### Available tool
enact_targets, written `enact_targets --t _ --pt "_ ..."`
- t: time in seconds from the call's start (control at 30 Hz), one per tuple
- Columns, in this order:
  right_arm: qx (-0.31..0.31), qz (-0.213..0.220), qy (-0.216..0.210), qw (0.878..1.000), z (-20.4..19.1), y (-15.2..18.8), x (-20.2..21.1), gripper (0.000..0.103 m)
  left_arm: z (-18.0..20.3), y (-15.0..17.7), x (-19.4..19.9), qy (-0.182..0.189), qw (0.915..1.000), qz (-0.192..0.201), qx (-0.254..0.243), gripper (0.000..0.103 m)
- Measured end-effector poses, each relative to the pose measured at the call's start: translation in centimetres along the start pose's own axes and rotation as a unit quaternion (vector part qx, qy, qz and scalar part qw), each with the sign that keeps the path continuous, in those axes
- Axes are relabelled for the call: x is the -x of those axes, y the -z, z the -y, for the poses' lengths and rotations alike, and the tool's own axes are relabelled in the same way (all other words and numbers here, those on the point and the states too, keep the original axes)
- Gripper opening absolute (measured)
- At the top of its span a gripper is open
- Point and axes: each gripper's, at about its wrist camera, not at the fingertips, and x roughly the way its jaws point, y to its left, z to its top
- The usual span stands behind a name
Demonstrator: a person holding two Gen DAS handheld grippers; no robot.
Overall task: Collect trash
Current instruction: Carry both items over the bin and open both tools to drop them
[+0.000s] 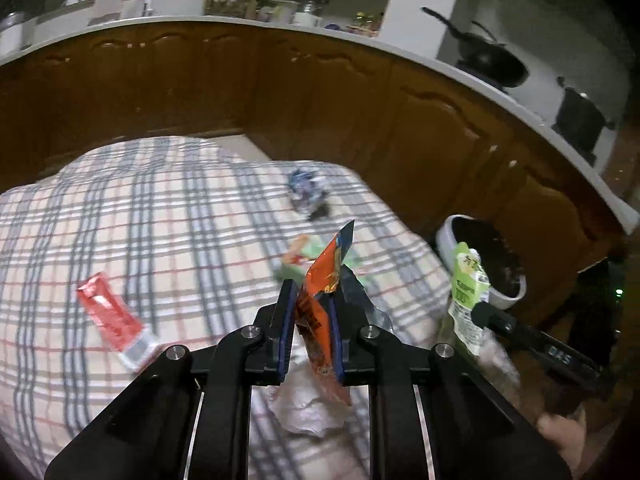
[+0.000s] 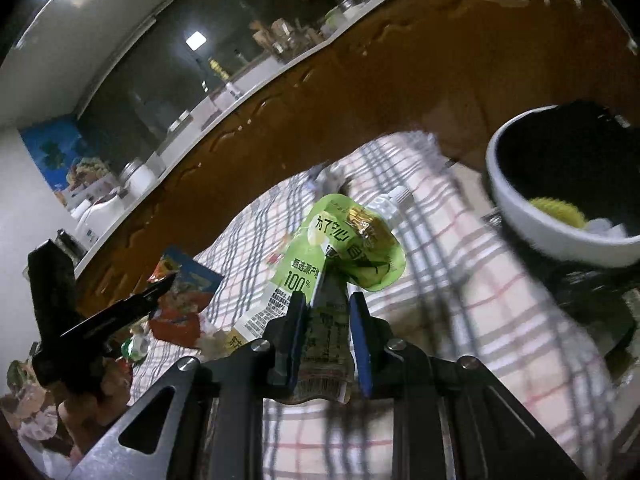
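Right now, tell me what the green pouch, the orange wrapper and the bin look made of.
Green pouch: glossy printed plastic film, likely foil-lined; it creases and glints gold near its white spout.
Orange wrapper: thin shiny plastic film, folded stiffly, seemingly silver inside.
Bin: smooth white rim, probably hard plastic, with what looks like a dark liner inside.

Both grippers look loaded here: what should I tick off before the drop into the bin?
1. Left gripper shut on the orange snack wrapper: ok.
2. Right gripper shut on the green drink pouch: ok.
3. White trash bin open and within view: ok.
4. Pouch over the bin mouth: not ok, it hangs above the plaid tablecloth.
5. Pouch cap sealed: cannot tell.
6. Table cleared: not ok, the red packet and the blue crumpled wrapper remain.
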Motion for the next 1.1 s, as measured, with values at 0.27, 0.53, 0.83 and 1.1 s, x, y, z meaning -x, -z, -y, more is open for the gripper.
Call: enact_targets --t 0.27,0.53,0.83,1.1 --pt "-0.002 0.047 0.043 0.998 2.7 -1.7 3.8 0.022 4.9 -0.6 -1.3 0.048 0.9983 -0.007 -0.031 0.014" --pt "-0.017 0.072 0.076 0.994 5.7 -2.8 5.9 0.022 9.4 -1.3 -3.2 0.074 0.9955 -0.017 -0.057 0.014" --pt "-0.015 0.079 0.106 0.991 7.7 -4.2 6.6 0.022 12.5 -1.9 -5.4 0.098 0.9924 -0.031 -0.067 0.014" --pt "-0.008 0.083 0.142 0.986 9.8 -5.6 7.1 0.022 15.3 -2.7 -7.8 0.115 0.9890 -0.044 -0.083 0.014"
